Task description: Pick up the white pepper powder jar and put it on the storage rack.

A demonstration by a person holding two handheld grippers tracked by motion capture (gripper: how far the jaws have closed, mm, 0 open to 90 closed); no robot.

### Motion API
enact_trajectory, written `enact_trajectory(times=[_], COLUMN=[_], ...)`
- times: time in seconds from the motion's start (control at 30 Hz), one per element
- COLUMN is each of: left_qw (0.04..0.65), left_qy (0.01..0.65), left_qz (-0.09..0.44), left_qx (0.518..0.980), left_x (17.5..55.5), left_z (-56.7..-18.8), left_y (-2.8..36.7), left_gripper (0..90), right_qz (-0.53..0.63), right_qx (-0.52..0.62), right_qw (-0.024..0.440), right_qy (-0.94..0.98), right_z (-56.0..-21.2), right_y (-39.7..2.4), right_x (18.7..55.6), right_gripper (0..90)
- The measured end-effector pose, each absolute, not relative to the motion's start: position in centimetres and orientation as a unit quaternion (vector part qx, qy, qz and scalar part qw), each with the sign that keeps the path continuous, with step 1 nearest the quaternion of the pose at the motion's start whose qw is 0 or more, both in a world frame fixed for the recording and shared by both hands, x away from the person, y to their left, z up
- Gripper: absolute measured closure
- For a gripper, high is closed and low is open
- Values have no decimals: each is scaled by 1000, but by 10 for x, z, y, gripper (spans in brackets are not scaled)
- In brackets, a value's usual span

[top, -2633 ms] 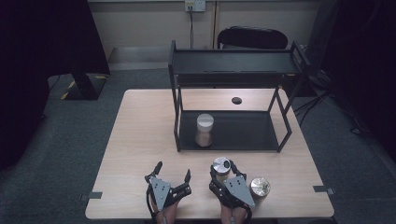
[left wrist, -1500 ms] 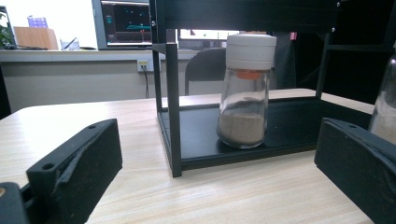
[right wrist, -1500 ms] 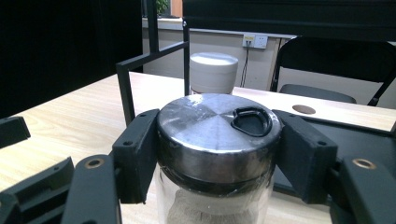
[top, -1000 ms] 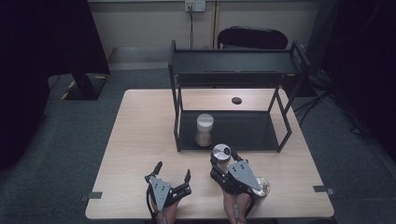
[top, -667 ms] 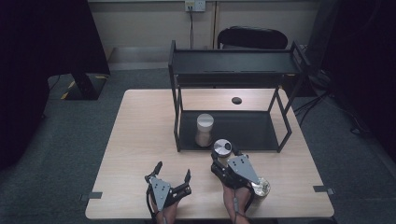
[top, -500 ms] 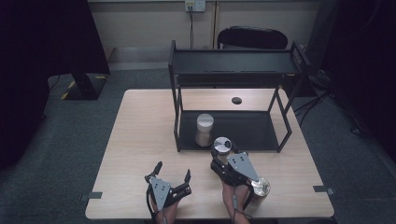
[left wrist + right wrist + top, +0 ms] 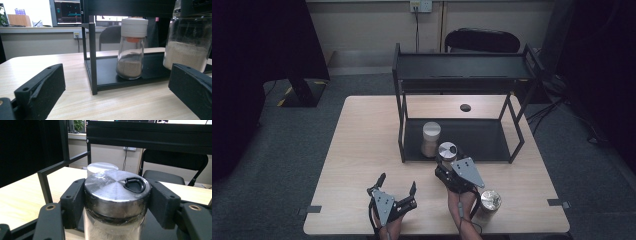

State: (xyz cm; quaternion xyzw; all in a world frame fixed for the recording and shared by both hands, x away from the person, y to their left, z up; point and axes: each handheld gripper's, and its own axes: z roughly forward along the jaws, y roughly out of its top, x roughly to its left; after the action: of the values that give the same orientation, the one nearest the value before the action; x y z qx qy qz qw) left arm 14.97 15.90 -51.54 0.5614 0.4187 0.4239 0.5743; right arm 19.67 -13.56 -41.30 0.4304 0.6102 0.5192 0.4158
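Note:
My right gripper (image 7: 447, 156) is shut on a glass jar with a silver metal lid (image 7: 447, 149), holding it upright just at the front edge of the black rack's lower shelf (image 7: 482, 137). Both pads clamp the jar under its lid (image 7: 116, 191). A second jar with a white lid (image 7: 431, 138) stands on that shelf, right behind and left of the held one. My left gripper (image 7: 397, 182) rests open near the table's front edge, nothing between its jaws. In the left gripper view the white-lidded jar (image 7: 132, 50) and the held jar (image 7: 188, 45) stand ahead.
A third silver-lidded jar (image 7: 490, 200) stands on the table by my right forearm. The rack's top shelf (image 7: 462, 72) overhangs the lower one, with a front post (image 7: 92, 57) at its left. A small black disc (image 7: 465, 107) lies behind the rack. A chair stands beyond the table.
My right gripper has carried the silver-lidded jar away from the front edge, up to the rack's lower shelf. The left gripper has stayed put.

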Motion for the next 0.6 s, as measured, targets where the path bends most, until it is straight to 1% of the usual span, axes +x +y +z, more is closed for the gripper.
enact_trajectory(times=[0.6], left_qw=[574], left_qy=[418], left_qz=[424], left_qx=[561], left_x=[150], left_z=[-515], left_y=[159], left_gripper=[3], right_qz=[520], right_qx=[440], right_qw=[422], right_qy=[599], right_z=[-423], right_y=[-132], right_x=[212], right_gripper=[350])
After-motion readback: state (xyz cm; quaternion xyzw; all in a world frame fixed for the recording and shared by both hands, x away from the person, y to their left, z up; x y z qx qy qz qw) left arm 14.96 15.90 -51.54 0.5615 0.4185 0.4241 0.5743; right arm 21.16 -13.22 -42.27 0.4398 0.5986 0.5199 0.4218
